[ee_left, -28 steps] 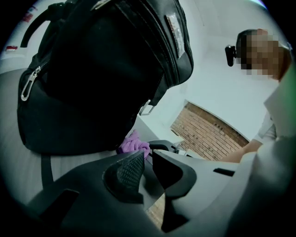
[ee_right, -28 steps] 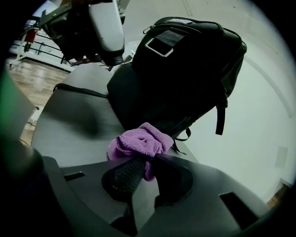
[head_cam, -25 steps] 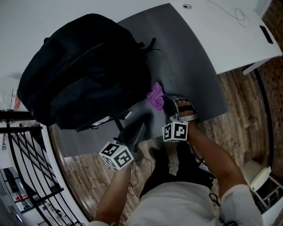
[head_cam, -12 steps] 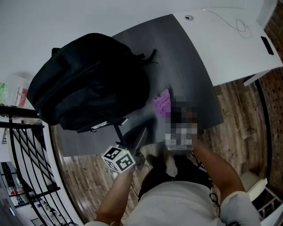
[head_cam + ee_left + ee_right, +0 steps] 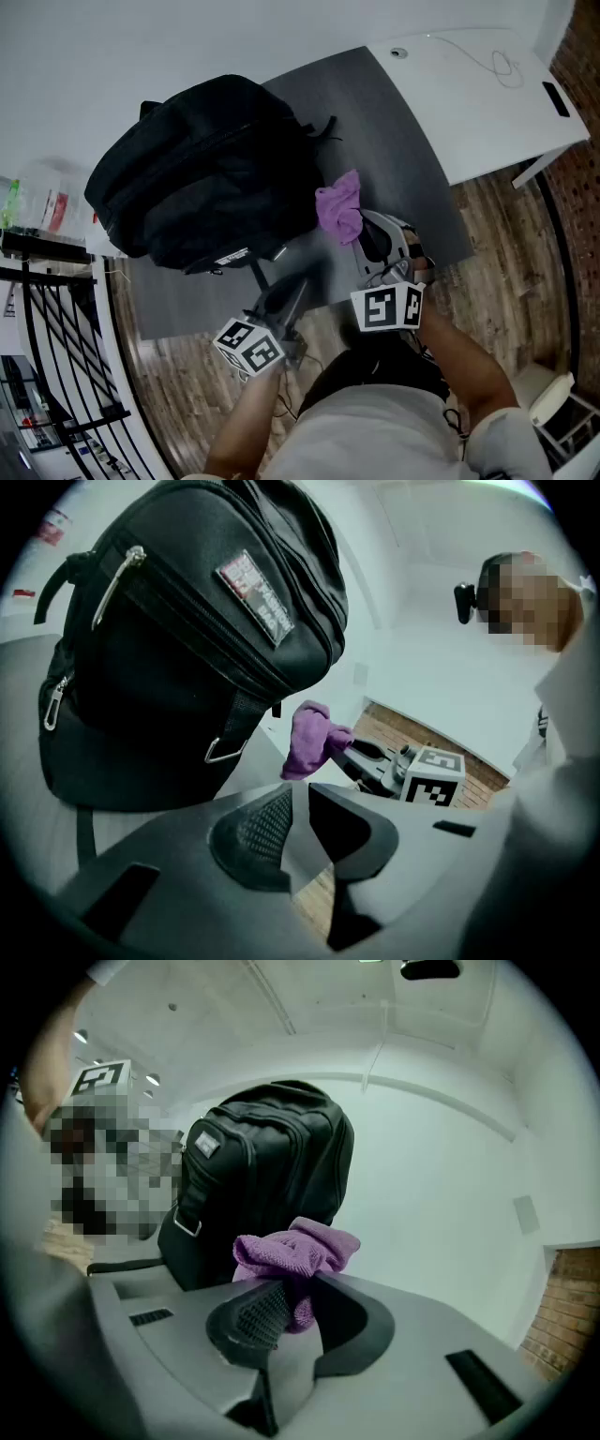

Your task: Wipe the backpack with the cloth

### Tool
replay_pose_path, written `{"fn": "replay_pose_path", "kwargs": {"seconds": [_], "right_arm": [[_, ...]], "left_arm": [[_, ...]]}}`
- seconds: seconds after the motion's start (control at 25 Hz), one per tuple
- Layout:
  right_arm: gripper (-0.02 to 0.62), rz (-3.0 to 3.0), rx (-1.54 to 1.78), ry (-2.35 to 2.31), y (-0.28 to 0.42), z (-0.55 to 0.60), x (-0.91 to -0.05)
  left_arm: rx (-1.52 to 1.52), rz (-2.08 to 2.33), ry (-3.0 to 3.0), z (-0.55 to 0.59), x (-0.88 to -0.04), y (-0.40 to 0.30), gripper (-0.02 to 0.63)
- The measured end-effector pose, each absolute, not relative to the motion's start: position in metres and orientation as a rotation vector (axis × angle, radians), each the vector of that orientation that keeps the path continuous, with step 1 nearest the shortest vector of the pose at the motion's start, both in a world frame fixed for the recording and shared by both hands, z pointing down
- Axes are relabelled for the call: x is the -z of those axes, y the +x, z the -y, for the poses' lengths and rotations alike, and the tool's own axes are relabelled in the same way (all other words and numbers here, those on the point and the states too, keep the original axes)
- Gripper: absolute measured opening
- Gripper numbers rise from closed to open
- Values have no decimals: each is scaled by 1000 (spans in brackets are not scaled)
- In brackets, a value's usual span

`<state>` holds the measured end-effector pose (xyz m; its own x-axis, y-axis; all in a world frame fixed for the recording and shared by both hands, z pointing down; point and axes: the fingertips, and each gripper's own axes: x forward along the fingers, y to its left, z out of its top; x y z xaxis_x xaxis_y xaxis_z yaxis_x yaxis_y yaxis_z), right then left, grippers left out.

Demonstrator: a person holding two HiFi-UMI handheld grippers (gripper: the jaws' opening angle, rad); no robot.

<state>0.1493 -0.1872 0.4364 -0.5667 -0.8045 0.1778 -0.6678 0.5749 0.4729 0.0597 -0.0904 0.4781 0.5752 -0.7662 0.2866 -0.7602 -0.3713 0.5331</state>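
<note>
The right hand-held gripper pinches the purple cloth tight between its jaws. The cloth is just beside the black backpack, which sits on the grey bench. The left hand-held gripper is by the bench's near edge, jaws pressed together, with nothing in them.

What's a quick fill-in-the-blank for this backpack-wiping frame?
1. The right claw is shut on a ___ cloth.
2. The left claw is shut and holds ___.
3. The ___ backpack stands on the grey desk.
Missing words: purple; nothing; black.
</note>
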Motion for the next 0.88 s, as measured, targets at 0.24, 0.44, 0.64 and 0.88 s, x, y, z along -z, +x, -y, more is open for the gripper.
{"fn": "replay_pose_path", "kwargs": {"seconds": [0.24,0.44,0.64,0.88], "right_arm": [[63,2466,614,1225,125,177,-391],[64,2475,651,1173,111,187,-388],[66,2514,803,998,97,184,-387],[287,2630,925,776,82,193,-376]], "left_arm": [[17,1174,2204,77,-473,54,48],[25,1215,2202,73,-464,55,48],[69,1329,2170,87,-452,56,48],[86,1427,2094,100,-448,74,48]]}}
